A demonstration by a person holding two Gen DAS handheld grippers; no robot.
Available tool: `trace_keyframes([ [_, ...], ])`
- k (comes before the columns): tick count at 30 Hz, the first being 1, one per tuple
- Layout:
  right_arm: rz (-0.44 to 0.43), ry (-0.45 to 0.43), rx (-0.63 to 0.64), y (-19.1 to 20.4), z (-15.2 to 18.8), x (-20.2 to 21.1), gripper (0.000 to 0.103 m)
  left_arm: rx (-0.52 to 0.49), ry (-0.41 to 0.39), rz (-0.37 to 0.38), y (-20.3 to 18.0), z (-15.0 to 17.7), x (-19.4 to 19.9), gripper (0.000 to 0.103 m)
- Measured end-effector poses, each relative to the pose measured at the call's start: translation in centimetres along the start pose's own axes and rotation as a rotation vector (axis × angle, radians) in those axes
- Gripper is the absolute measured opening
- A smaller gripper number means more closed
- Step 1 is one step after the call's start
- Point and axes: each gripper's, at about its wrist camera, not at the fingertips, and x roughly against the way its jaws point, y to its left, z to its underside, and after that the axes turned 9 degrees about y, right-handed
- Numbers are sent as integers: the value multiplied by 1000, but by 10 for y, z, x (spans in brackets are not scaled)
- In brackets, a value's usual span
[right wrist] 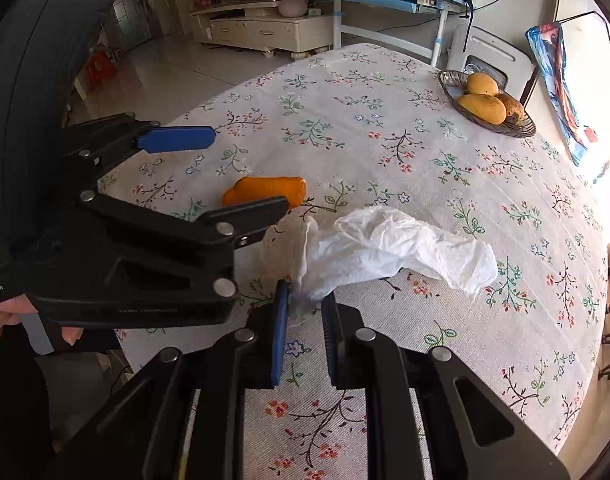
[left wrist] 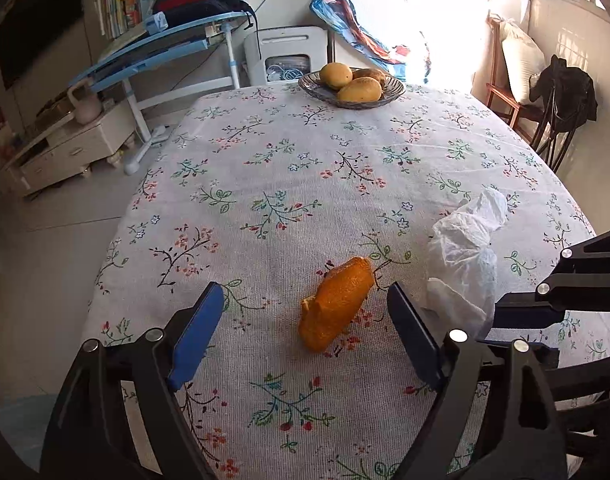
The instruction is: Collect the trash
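Note:
An orange peel (left wrist: 336, 307) lies on the flowered tablecloth (left wrist: 289, 168). My left gripper (left wrist: 305, 300) is open, its blue pads on either side of the peel, not touching it. A white plastic bag (left wrist: 467, 258) lies crumpled to the right of the peel. In the right wrist view my right gripper (right wrist: 305, 300) is shut on the near end of the bag (right wrist: 389, 248). The peel (right wrist: 265, 192) lies beyond, partly hidden by the left gripper (right wrist: 249, 172), which enters from the left.
A dish of mangoes (left wrist: 351, 84) stands at the table's far edge. A blue desk (left wrist: 161, 44) and a white cabinet (left wrist: 73, 148) stand beyond on the left. A chair with a dark garment (left wrist: 561, 96) is at the right.

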Motion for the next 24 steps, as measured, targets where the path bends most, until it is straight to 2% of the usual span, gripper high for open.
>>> trace_keyframes([
  [2,17,4,22,5,1,-1,17,18,-2,24,0,0,-3,50],
  [3,24,4,30,7,1,-1,17,9,-1,30,-1,0,-1,33],
  [4,29,4,37,9,1,0,17,-1,5,38,-2,-1,-1,22],
  [10,60,-8,76,19,0,4,17,114,7,150,16,4,6,17],
  [16,69,-60,78,26,2,20,17,169,-65,172,28,14,36,17],
  [24,-90,-220,-48,15,17,62,17,196,-149,154,29,49,84,17],
])
